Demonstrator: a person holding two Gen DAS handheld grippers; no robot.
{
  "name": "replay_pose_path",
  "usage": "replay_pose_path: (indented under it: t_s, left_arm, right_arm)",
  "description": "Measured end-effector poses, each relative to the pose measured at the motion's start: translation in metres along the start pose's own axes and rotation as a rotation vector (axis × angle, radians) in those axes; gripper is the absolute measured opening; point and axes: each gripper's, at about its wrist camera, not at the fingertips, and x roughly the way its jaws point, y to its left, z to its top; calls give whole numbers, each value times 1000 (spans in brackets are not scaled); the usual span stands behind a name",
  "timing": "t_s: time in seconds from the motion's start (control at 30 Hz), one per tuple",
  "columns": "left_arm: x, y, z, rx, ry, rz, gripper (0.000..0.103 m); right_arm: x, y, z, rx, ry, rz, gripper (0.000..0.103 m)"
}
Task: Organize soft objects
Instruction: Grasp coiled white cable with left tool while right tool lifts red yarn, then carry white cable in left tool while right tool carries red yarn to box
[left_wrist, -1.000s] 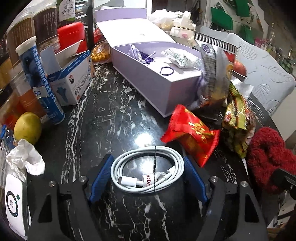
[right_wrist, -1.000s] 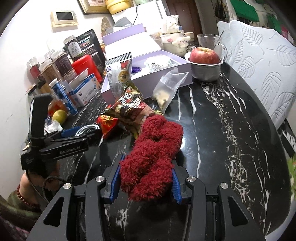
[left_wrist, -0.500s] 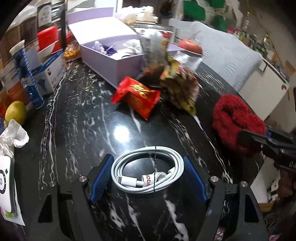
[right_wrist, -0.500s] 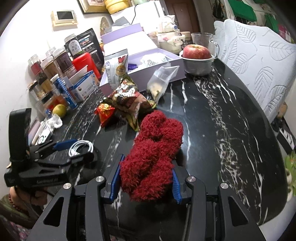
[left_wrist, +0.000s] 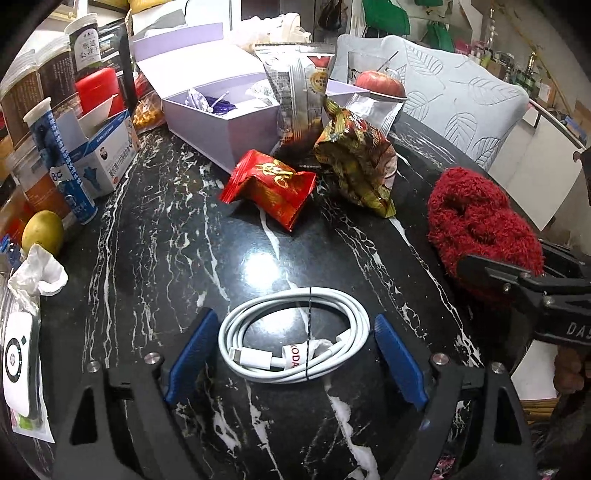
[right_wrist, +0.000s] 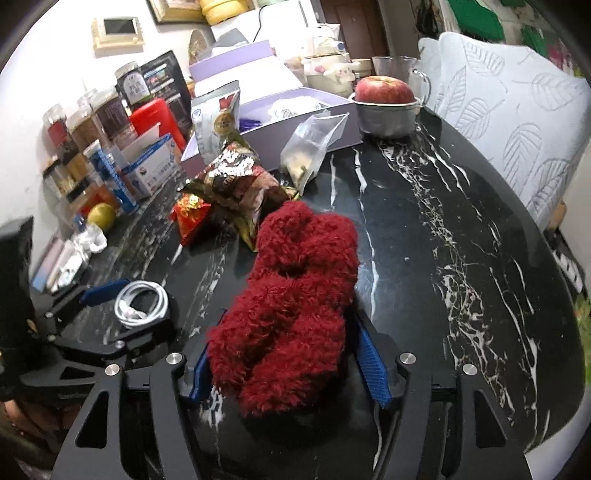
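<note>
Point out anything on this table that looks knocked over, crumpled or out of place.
The red snack packet and the gold-brown snack bag lie crumpled on their sides on the black marble table, in front of the open lilac box. A crumpled white tissue sits beside the yellow fruit. Nothing looks spilled.

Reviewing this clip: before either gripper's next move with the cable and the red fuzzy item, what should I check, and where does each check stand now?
1. Right gripper letting go of the red fuzzy sock bundle: jaws opening, bundle between them, gap at the right pad. Ok.
2. Bundle resting on the black marble table: ok.
3. Coiled white cable between the left gripper pads: ok.
4. Left pads pressing the coil: gaps on both sides. Not ok.
5. Cable lifted or lying on the table: cannot tell.
6. Purple box open to receive items: ok.
</note>
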Motion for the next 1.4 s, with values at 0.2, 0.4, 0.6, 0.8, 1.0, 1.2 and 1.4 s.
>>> replay_pose_path:
  t_s: [0.2, 0.4, 0.6, 0.8, 1.0, 1.2, 1.4]
  left_arm:
    - [-2, 4, 1, -29, -6, -21, 76]
    - [-12, 0, -3, -26, -11, -68, 75]
    - [-21, -3, -4, -27, -23, -87, 75]
    - [-27, -1, -5, -46, -33, -104, 75]
    - [-41, -3, -3, -39, -69, -104, 75]
    - [-58, -5, 2, -21, -111, -112, 75]
    - [-77, -8, 9, 4, -160, -116, 75]
  right_arm:
    - [0, 5, -2, -36, 1, 17, 38]
    - [-7, 5, -6, -33, 10, 45, 37]
    - [-13, 14, -12, -50, 25, 79, 37]
    - [-22, 24, -17, -62, 24, 129, 37]
    - [-31, 33, -20, -81, 19, 164, 37]
    - [-48, 40, -15, -109, -19, 177, 37]
    - [-68, 49, -6, -146, -70, 204, 37]
